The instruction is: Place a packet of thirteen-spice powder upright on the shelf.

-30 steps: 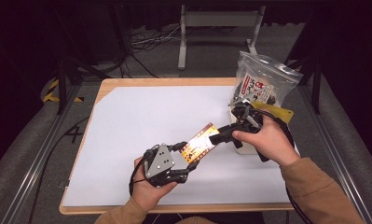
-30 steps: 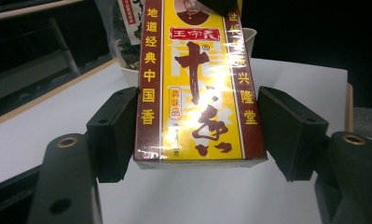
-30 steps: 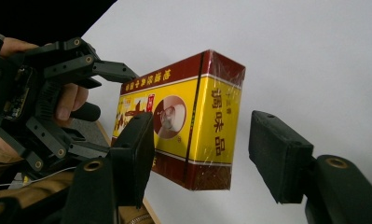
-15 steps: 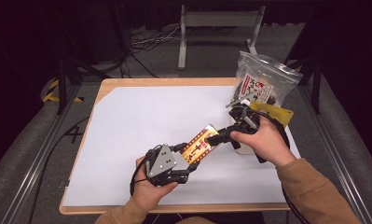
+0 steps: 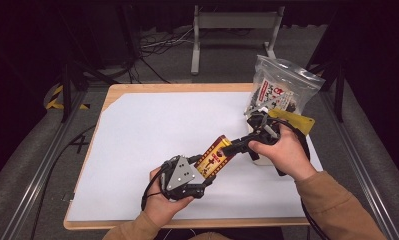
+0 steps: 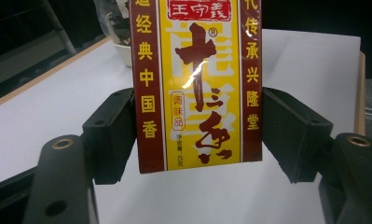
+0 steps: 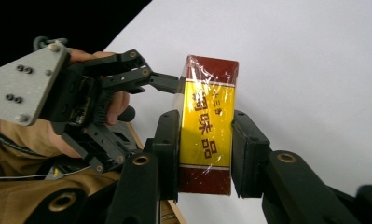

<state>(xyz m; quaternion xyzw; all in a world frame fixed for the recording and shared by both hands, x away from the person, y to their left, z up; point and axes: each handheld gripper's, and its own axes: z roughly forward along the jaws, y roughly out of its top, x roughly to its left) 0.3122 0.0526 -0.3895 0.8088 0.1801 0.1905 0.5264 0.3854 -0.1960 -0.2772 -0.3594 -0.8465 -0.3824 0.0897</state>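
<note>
A yellow and dark red box with Chinese print (image 5: 217, 156) hangs slanted above the white table sheet, bridged between both grippers. My left gripper (image 5: 206, 170) clamps its near end, and in the left gripper view the box (image 6: 197, 84) sits upright with a black pad tight against each side of it. My right gripper (image 5: 233, 147) has the far end. Its jaws have just been closing with the box (image 7: 207, 107) between them, and both pads (image 7: 167, 140) now press on the box's narrow sides. The left gripper's finger (image 7: 162, 81) shows touching the box's upper corner.
A clear plastic bag of small items (image 5: 282, 92) stands at the table's right rear, with a yellow flat pack (image 5: 294, 120) in front of it. A white container (image 5: 261, 160) sits under the right hand. The white sheet (image 5: 152, 125) covers the wooden tabletop.
The right gripper's jaws have narrowed onto the far end of the box. Both hands and the box have stayed in about the same place.
</note>
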